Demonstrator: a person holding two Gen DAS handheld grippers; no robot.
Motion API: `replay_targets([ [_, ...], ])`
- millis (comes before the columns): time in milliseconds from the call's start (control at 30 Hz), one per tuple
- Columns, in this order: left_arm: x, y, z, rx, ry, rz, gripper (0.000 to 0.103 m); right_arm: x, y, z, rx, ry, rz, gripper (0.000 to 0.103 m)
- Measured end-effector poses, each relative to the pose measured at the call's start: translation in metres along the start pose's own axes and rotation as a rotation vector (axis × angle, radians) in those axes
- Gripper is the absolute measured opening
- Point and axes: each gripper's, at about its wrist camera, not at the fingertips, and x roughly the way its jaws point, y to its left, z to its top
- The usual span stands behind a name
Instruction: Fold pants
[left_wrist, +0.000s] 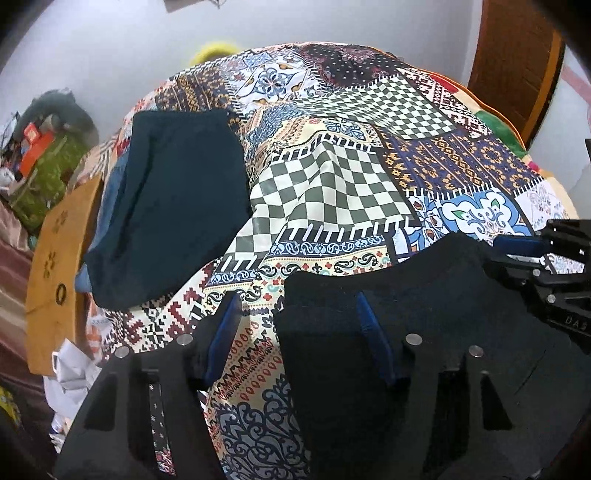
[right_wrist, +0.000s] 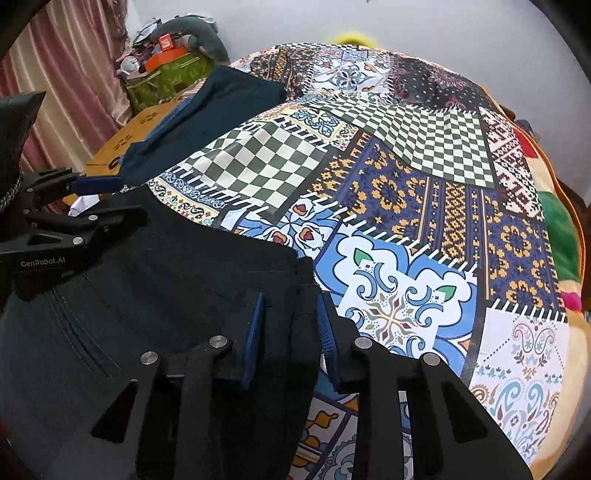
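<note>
Left wrist view: the left tongs (left_wrist: 299, 325) straddle the left edge of the dark pants (left_wrist: 424, 295) on the bed (left_wrist: 332, 177), spread, ready to pinch.

Right wrist view: the right tongs (right_wrist: 291, 332) pinch the pants' right edge for folding.

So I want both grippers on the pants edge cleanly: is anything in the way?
Nothing visible. The left gripper and right gripper each straddle an edge of the dark pants on the patterned cover.

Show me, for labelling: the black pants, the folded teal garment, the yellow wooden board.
black pants (right_wrist: 184, 280), right wrist view, flat middle.
folded teal garment (left_wrist: 177, 206), left wrist view, top face.
yellow wooden board (left_wrist: 55, 273), left wrist view, face.
</note>
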Motion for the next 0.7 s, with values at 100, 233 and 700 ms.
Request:
replay_targets([
  [100, -0.002, -0.001, 0.002, 0.009, 0.007, 0.000, 0.066, -0.001, 0.000, 0.002, 0.006, 0.007, 0.000, 0.026],
  [233, -0.023, 0.001, 0.004, -0.021, -0.006, 0.016, 0.063, -0.019, 0.000, 0.006, 0.020, -0.010, -0.016, 0.027],
  [700, -0.090, -0.015, -0.018, -0.019, -0.051, -0.064, 0.063, -0.073, 0.054, -0.011, -0.053, -0.073, 0.067, 0.047],
])
